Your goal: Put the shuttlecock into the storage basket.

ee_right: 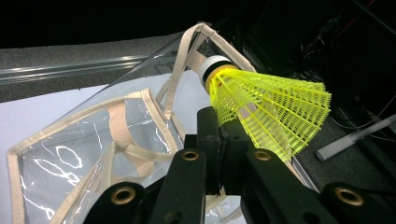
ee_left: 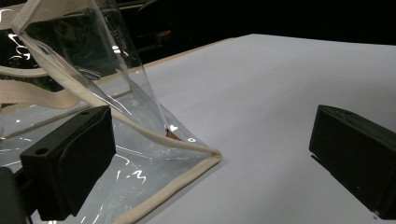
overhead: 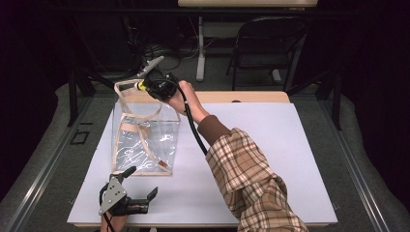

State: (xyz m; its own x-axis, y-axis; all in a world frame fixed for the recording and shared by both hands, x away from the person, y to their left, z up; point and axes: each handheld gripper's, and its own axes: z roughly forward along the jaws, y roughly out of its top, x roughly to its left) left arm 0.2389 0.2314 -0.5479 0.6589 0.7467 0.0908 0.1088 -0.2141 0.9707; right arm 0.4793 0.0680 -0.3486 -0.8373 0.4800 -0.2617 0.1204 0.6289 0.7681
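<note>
Holding shuttlecock over bag mouth, far rim.

Item: yellow shuttlecock, clamped by its skirt in the right gripper, jaws together on it. Position relative to bag: just above the far top rim, beside the raised webbing handle; cork end points away from the gripper, towards the handle, long axis roughly level and crossing the rim line. Bag: clear, cream-edged, upright on the worktop, mouth open upward; the opening lies below and on the near side of the shuttlecock. Left gripper: jaws apart, nothing between them, low beside the bag's near bottom corner, well apart from the shuttlecock. Right hand nearer; drop judged to need a tilt cork-down.
</note>
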